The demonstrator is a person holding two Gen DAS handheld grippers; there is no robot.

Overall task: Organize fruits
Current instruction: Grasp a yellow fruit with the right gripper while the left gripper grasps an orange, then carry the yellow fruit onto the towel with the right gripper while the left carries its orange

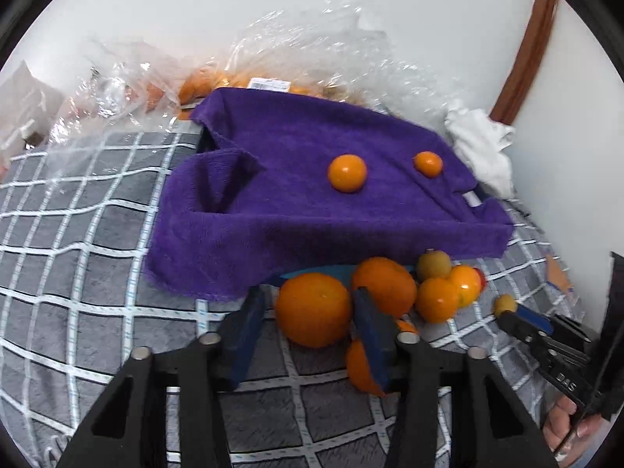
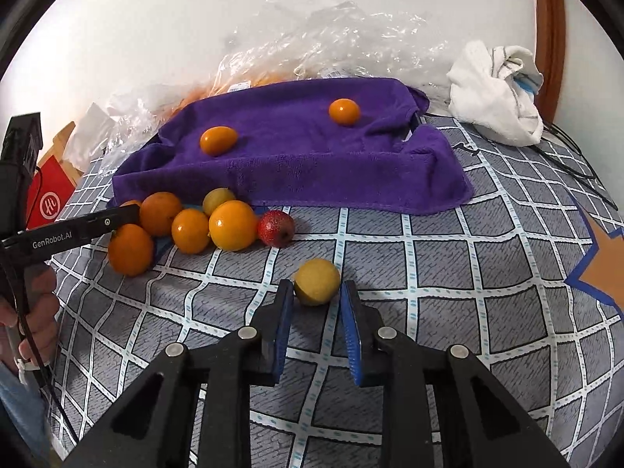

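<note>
sitting between right gripper (image 2: 316, 296) pads: yellow fruit (image 2: 316, 281), seemingly pinched.

A plain white wall (image 2: 163, 31) rises behind the bed's grey checked cover (image 2: 448, 273) (pale grid lines), with a brown wooden frame (image 1: 522, 50) curving at the right edge.

Grey checked bed cover (image 2: 429, 257) carries purple towel (image 2: 296, 156), loose fruit cluster (image 2: 195, 226), white cloth (image 2: 495, 93), crumpled plastic bags (image 2: 312, 39).

Left gripper (image 1: 308, 312) and right gripper (image 2: 316, 296) both clamped, angled downward.
</note>
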